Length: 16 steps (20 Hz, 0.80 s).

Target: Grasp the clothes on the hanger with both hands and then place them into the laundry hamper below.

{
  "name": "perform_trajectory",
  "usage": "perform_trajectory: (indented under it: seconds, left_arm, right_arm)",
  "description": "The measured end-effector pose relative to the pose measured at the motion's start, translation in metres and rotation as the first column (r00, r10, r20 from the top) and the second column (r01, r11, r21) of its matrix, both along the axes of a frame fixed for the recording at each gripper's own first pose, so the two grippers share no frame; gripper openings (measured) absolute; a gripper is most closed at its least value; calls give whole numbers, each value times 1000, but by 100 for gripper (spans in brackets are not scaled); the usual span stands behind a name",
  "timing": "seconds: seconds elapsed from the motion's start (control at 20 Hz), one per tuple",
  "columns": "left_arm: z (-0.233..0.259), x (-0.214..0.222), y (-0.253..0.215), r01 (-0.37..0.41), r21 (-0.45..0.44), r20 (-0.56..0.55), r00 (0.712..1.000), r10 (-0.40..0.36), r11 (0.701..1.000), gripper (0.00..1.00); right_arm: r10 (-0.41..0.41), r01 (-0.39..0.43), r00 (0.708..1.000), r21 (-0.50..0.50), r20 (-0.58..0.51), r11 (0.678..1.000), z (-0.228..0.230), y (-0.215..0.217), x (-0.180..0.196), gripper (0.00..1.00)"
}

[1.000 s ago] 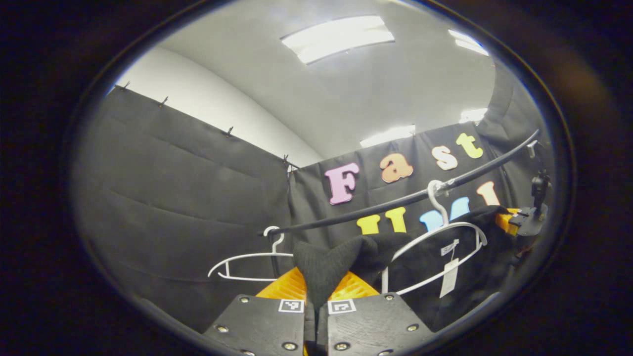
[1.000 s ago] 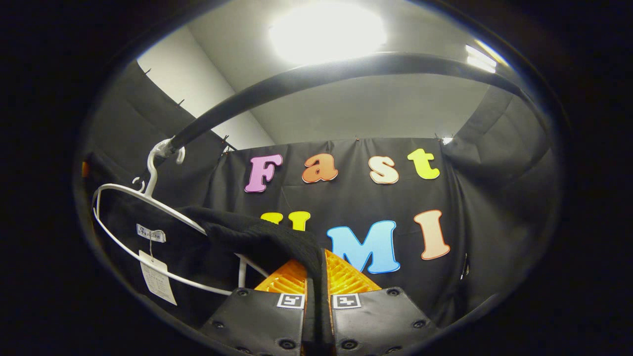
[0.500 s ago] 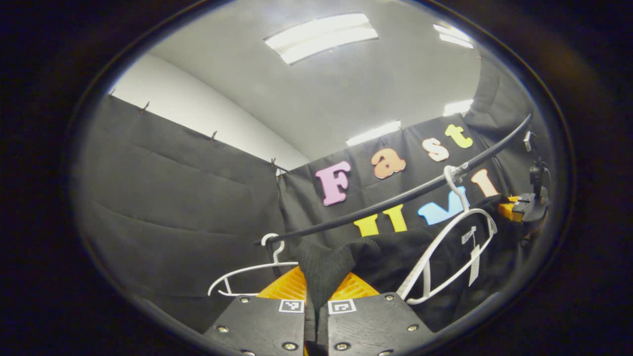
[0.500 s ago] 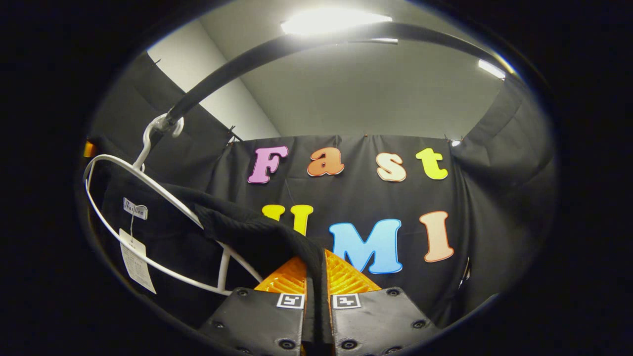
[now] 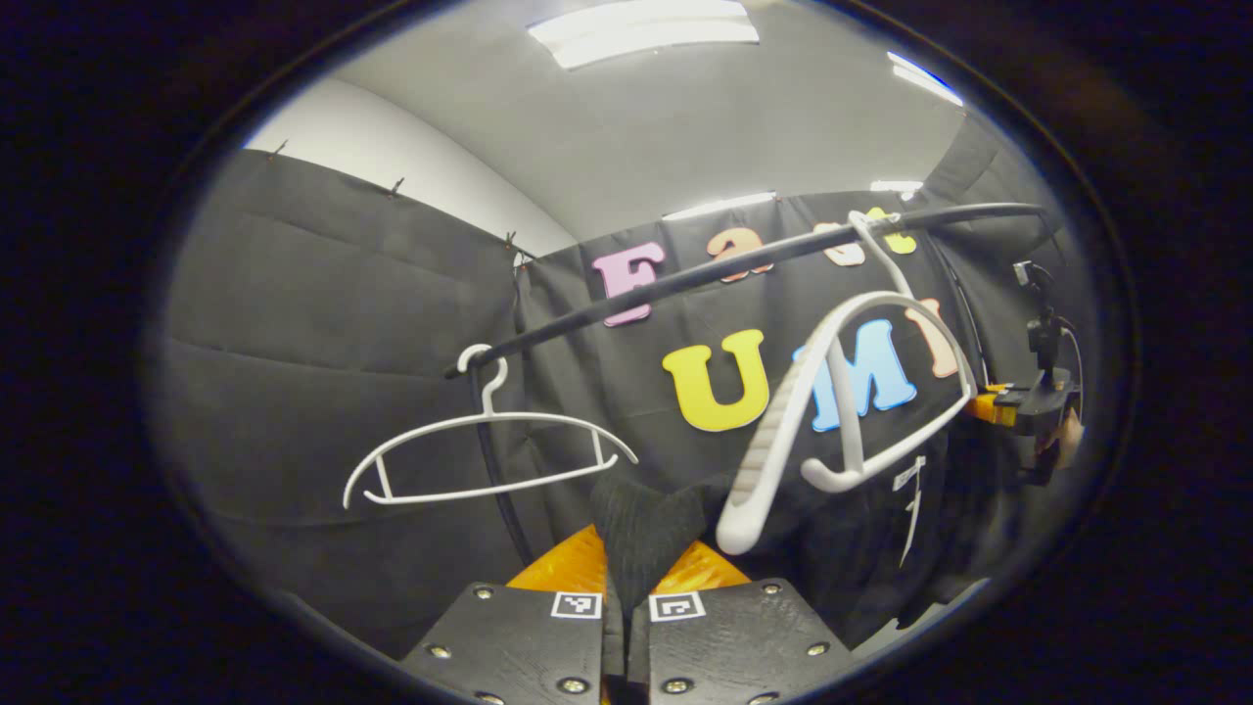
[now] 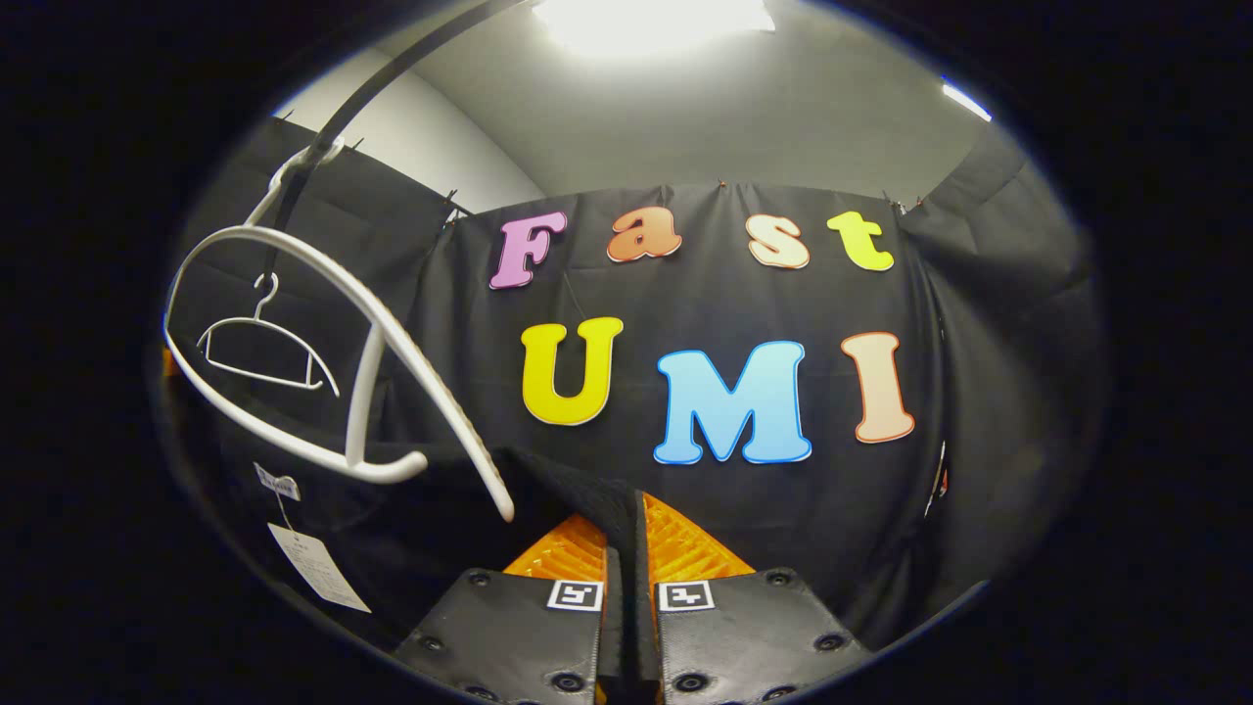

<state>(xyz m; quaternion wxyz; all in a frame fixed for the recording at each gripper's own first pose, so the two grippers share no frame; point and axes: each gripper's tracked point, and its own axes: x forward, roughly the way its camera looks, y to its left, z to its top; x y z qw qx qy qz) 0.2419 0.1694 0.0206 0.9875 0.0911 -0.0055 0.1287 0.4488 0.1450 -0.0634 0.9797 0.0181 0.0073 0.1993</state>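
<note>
A black knitted garment (image 5: 641, 524) hangs between my two grippers, clear below its white hanger (image 5: 842, 392). My left gripper (image 5: 626, 568) is shut on one shoulder of it. My right gripper (image 6: 626, 553) is shut on the other shoulder of the black garment (image 6: 411, 509), whose paper tag (image 6: 318, 568) dangles at the lower left. The white hanger (image 6: 323, 362) swings bare on the black rail (image 6: 333, 127), tilted. In the left gripper view the other gripper (image 5: 1028, 406) shows far right with a hand behind it.
A second empty white hanger (image 5: 485, 455) hangs further along the black rail (image 5: 685, 279), left of the first; it also shows small in the right gripper view as the far hanger (image 6: 264, 348). Black cloth walls close in on all sides.
Both grippers have moved down with the garment, pulling it off the hanger. The hanger, covered before, now swings free and bare above the cloth.
</note>
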Motion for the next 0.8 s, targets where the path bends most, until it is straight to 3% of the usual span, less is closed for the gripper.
perform_trajectory:
  seconds: [0.2, 0.45, 0.8]
  left_arm:
    - [-37, -9, -14, 10, 8, -60, 998, -10, 1000, 2]
    - [-71, -27, -28, 23, -27, -110, 994, -26, 999, 3]
    - [-87, -38, -85, 92, -76, -114, 988, -100, 993, 3]
  right_arm:
    - [14, -16, 999, -46, -44, 999, -32, -2, -23, 3]
    - [58, -66, 995, -99, -82, 993, -58, 3, -63, 7]
    - [194, -203, 976, -93, -96, 975, -60, 37, -127, 6]
